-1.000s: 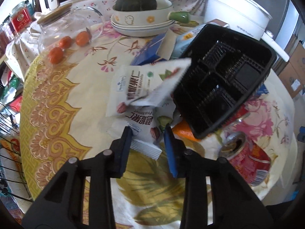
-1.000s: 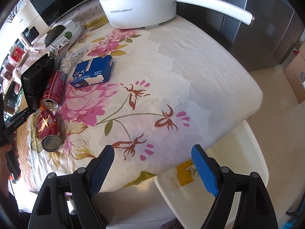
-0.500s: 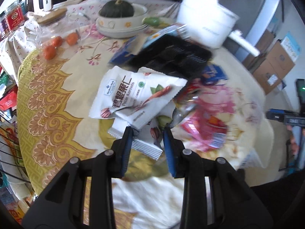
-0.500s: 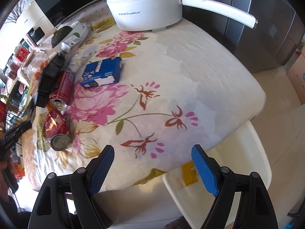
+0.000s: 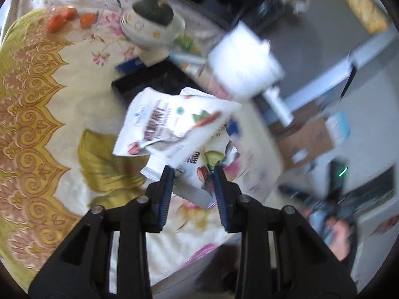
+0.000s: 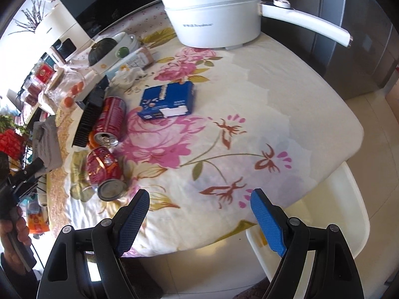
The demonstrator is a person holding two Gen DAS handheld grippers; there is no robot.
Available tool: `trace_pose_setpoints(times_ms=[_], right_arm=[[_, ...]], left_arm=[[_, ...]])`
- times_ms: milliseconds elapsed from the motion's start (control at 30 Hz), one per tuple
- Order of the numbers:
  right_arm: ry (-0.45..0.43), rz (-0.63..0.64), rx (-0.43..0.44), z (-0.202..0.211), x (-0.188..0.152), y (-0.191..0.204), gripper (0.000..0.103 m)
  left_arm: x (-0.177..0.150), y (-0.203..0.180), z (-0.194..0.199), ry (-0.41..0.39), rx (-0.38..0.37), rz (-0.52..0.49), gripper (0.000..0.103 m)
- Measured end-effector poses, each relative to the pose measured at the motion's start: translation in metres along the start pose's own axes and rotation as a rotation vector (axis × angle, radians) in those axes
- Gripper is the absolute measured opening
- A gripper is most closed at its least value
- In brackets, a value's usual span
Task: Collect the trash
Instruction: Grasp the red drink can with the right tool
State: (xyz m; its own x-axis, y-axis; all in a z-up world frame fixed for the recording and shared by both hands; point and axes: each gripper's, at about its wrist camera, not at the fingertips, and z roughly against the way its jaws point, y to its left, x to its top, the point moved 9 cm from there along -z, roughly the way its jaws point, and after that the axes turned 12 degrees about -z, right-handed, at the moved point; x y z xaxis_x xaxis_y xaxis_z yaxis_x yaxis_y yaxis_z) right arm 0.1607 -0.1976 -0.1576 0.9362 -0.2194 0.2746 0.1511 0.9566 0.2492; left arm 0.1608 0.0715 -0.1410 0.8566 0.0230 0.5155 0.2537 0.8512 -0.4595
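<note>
My left gripper (image 5: 193, 183) is shut on white snack wrappers (image 5: 174, 129) and holds them lifted above the flowered tablecloth (image 5: 37, 124). In the right wrist view the same wrappers (image 6: 47, 144) hang at the far left. My right gripper (image 6: 199, 211) is open and empty over the near table edge. Two red cans (image 6: 109, 119) (image 6: 104, 172), a blue box (image 6: 167, 99) and a black plastic tray (image 6: 88, 122) lie on the table.
A white electric pot (image 6: 214, 17) with a long handle stands at the back. A bowl with a dark squash (image 5: 152, 22) and a glass jar with tomatoes (image 5: 79, 7) are at the left. A pale bin (image 6: 324, 214) stands below the table's near right edge.
My left gripper has lifted the wrappers off the table and swung right; its view is blurred. The black tray has dropped flat. My right gripper has barely moved.
</note>
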Motion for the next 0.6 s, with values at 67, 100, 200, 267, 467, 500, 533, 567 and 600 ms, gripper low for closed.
trace_pose_setpoints(times_ms=[67,100,200,267,467,500,533,567,600], right_arm=[[0.005,0.007,-0.004,-0.003,-0.001,0.002,0.084],[0.009,0.01,-0.007,-0.004,-0.002,0.003,0.084],[0.012,0.011,-0.015,-0.007,-0.001,0.004,0.084],[0.01,0.01,-0.015,-0.008,-0.001,0.004,0.084],[0.021,0.018,-0.027,-0.014,-0.002,0.008,0.084],[0.024,0.022,-0.024,-0.015,-0.002,0.01,0.084],[0.024,0.03,-0.019,-0.015,-0.002,0.015,0.084],[0.024,0.041,-0.013,-0.015,-0.002,0.02,0.084],[0.025,0.053,-0.008,-0.016,-0.003,0.027,0.084]], left_arm=[[-0.017,-0.005,-0.022,0.115,0.011,-0.037,0.035],[-0.022,-0.007,-0.028,0.144,-0.015,-0.022,0.035],[-0.001,-0.017,-0.008,0.023,-0.152,0.06,0.035],[0.019,-0.019,0.017,-0.09,-0.199,0.079,0.035],[0.015,-0.001,0.023,-0.067,-0.081,0.066,0.035],[0.018,-0.002,0.029,-0.087,-0.071,0.052,0.035],[0.02,-0.004,0.036,-0.104,-0.047,0.029,0.035],[0.022,-0.006,0.043,-0.115,0.005,-0.004,0.035],[0.02,-0.002,0.047,-0.114,0.055,-0.023,0.035]])
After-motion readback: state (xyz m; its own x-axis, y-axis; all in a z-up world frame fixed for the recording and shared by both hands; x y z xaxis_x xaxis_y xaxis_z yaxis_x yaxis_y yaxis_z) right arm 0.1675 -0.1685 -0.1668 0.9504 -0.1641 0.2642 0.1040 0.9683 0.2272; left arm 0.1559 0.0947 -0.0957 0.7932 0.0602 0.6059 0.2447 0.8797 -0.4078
